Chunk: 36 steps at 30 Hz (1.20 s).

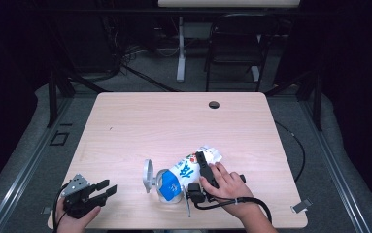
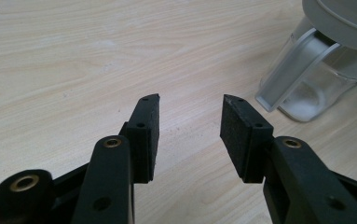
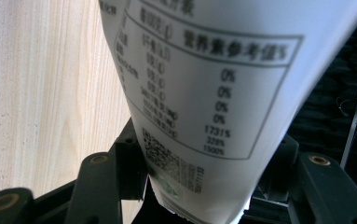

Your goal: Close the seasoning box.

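Observation:
A white and blue printed bag (image 1: 189, 168) lies tilted across the front middle of the wooden table (image 1: 174, 121). Its blue end rests at a clear container with a grey lid (image 1: 150, 178). My right gripper (image 1: 202, 164) is shut on the bag's white upper part, with a hand behind it. In the right gripper view the bag's back panel (image 3: 204, 93), printed with a table and a code, sits between the jaws of the right gripper (image 3: 209, 140). My left gripper (image 1: 109, 187) stands open near the table's front left corner, apart from the container. Nothing lies between the pads of the left gripper (image 2: 190, 105), and the clear container (image 2: 306, 79) stands beyond its right jaw.
A round cable hole (image 1: 214, 104) sits near the table's far edge. Behind the table are a dark folding chair (image 1: 234, 43) and a white stand leg (image 1: 180, 48). A black cable (image 1: 242, 201) trails from the right gripper near the front edge.

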{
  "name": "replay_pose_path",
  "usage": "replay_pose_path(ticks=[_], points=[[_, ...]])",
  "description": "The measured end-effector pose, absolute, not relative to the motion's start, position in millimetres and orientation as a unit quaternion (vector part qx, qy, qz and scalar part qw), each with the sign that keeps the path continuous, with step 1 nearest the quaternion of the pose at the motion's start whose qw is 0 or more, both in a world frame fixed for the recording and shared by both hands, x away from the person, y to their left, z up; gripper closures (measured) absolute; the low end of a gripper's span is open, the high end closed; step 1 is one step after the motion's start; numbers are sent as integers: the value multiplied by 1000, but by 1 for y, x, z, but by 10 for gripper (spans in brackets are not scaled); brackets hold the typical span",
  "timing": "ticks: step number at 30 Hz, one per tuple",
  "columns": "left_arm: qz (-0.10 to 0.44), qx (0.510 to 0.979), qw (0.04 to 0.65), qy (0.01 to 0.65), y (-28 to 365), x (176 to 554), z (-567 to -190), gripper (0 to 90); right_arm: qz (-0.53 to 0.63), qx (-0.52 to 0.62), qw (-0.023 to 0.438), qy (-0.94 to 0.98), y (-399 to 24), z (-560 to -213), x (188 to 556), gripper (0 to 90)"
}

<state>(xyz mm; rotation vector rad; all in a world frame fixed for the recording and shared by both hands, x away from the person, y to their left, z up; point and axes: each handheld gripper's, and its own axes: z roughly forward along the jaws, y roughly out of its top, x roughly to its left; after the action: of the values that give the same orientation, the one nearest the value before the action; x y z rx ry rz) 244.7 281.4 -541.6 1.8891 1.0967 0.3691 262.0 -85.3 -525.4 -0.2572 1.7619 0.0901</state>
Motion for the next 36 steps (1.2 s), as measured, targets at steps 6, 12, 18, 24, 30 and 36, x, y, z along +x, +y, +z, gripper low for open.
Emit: replay_pose_path(ticks=[6, 12, 18, 24, 30, 36], points=[[148, 763, 445, 444, 282, 245, -541, 581, 30, -114, 630, 768, -85, -524, 261, 463], [148, 764, 445, 444, 282, 244, -541, 581, 26, -114, 630, 768, -84, -524, 261, 463], [148, 763, 446, 443, 282, 244, -541, 581, 20, -114, 631, 767, -84, -523, 260, 464], [148, 764, 445, 443, 282, 244, -541, 581, 23, -117, 631, 767, -84, -524, 261, 464], [148, 765, 443, 444, 282, 245, -541, 581, 25, -118, 630, 767, -84, -524, 261, 465], [146, 766, 442, 444, 283, 245, -541, 581, 24, -118, 631, 767, -84, -524, 261, 465]])
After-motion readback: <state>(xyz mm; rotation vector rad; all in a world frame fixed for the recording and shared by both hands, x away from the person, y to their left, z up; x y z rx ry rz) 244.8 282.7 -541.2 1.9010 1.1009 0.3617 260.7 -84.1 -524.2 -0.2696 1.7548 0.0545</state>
